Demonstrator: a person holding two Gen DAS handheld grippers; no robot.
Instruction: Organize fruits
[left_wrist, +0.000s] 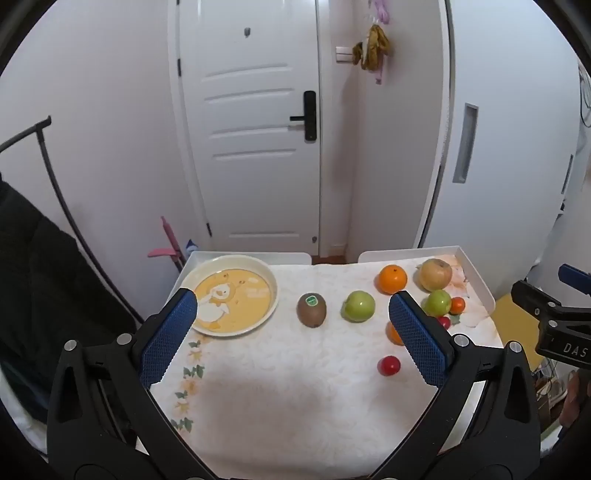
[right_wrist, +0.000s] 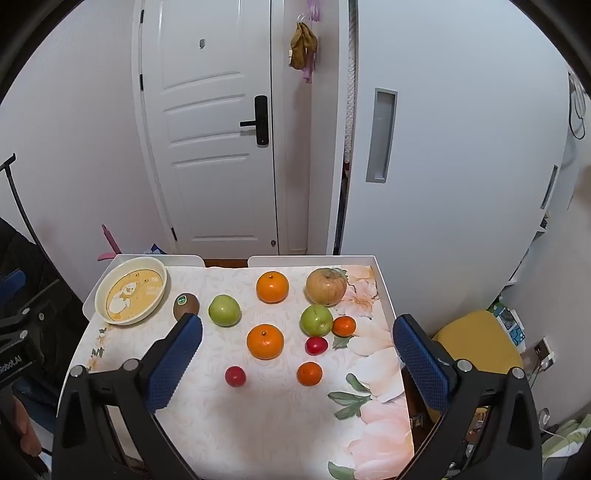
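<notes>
A cream plate (left_wrist: 264, 275) (right_wrist: 103, 286) with a duck picture sits at the table's far left. A kiwi (left_wrist: 311, 310) (right_wrist: 185, 304) lies just right of it. Two green apples (left_wrist: 357, 305) (right_wrist: 224, 310) (right_wrist: 316, 319), large oranges (right_wrist: 272, 286) (right_wrist: 265, 341), small tangerines (right_wrist: 309, 373) (right_wrist: 344, 326), red cherry tomatoes (right_wrist: 235, 376) (right_wrist: 316, 345) and a yellow-brown apple (right_wrist: 326, 286) are spread over the middle and right. My left gripper (left_wrist: 291, 321) is open and empty above the table's near side. My right gripper (right_wrist: 297, 343) is open and empty, above the fruit cluster.
The table has a floral cloth (right_wrist: 369, 406) and a raised white rim (right_wrist: 384, 295). A white door (left_wrist: 255, 129) and wall stand behind it. A black rack (left_wrist: 55, 177) is to the left, a yellow stool (right_wrist: 476, 339) to the right.
</notes>
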